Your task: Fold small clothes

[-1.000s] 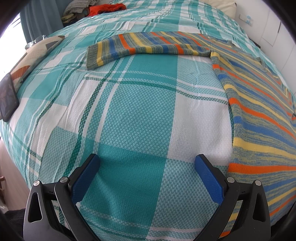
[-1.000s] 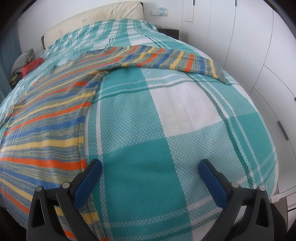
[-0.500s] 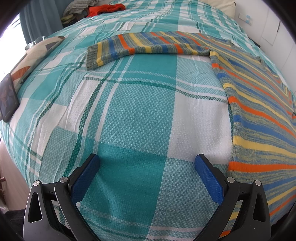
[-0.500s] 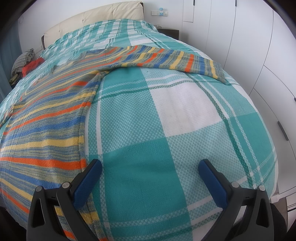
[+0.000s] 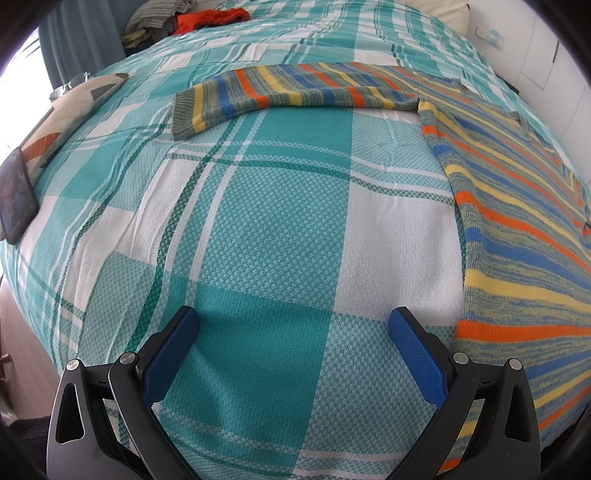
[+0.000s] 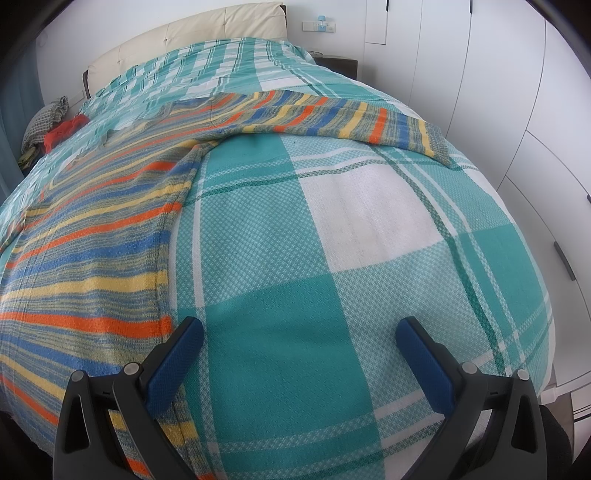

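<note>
A striped sweater [image 5: 517,229] in orange, yellow, blue and grey lies flat on the teal plaid bedspread [image 5: 277,229]. Its left sleeve [image 5: 288,92] stretches out to the left in the left wrist view. In the right wrist view the sweater body [image 6: 92,251] fills the left side and its right sleeve [image 6: 351,118] stretches right. My left gripper [image 5: 293,325] is open and empty above the bedspread, just left of the sweater's side edge. My right gripper [image 6: 299,332] is open and empty, just right of the sweater's other side edge.
A pile of clothes with a red item [image 5: 210,18] lies at the far end of the bed. A patterned pillow [image 5: 62,118] and a dark tablet [image 5: 14,199] lie at the left edge. White wardrobe doors [image 6: 498,92] stand to the right. A cream headboard [image 6: 184,40] is at the back.
Both grippers stay open and nearly still; the views shift only slightly.
</note>
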